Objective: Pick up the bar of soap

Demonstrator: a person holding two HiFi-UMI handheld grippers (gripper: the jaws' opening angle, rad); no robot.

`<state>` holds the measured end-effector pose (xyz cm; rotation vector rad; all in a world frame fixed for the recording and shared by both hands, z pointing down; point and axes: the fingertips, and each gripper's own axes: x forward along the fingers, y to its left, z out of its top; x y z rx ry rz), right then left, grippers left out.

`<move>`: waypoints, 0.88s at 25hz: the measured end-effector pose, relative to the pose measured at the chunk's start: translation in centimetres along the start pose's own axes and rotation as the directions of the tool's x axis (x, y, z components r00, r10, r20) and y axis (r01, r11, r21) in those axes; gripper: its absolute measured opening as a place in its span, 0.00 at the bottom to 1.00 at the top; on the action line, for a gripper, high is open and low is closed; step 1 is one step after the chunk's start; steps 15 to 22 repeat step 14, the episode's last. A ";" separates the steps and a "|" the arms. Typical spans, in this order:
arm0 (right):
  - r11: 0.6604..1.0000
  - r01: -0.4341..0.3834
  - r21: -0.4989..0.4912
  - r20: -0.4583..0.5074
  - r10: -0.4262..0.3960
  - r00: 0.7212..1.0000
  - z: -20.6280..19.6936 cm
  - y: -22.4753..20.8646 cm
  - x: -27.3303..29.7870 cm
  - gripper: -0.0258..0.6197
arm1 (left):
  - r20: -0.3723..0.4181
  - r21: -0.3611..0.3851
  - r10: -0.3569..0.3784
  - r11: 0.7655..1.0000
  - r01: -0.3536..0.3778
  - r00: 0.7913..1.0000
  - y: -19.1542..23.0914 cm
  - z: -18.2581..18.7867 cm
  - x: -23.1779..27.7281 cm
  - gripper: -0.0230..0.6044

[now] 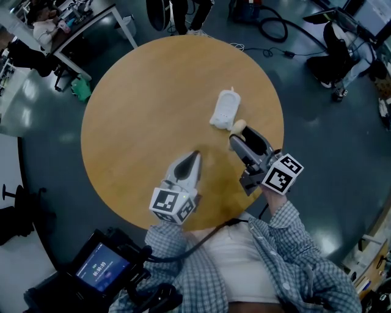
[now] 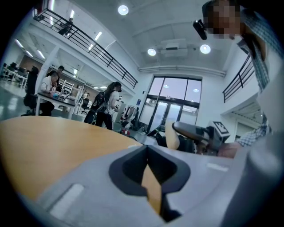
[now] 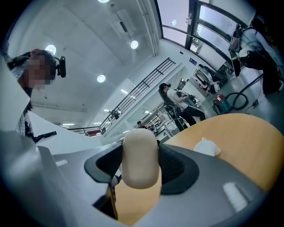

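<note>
Your right hand-held gripper (image 1: 240, 132) clamps the bar of soap (image 3: 140, 157). Your left hand-held gripper (image 1: 195, 154) sits jaws together over the tabletop (image 1: 153, 92).

Head view dim with a bluish cast; table (image 1: 153, 92) evenly lit, shadows faint. Gripper views brighter: ceiling lights (image 2: 123, 9) flare, glass doors (image 2: 171, 95) wash out. Heavy fisheye bending, dark corners. Bar of soap (image 3: 140, 157) near lens, slightly soft.

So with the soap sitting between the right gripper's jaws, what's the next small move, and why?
Probably lift the right gripper straight up a little, grip unchanged. Its jaws press on the bar of soap, which sits close beside the white dish, and whether it has cleared the table is unclear.
</note>
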<state>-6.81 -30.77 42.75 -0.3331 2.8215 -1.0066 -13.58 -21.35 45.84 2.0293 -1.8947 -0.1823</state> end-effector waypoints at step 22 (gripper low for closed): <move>1.000 -0.027 -0.004 -0.035 0.027 0.999 4.2 -3.0 -0.8 0.44 | -0.007 -0.004 0.028 1.000 -0.028 1.000 -2.7 1.4 4.9 0.03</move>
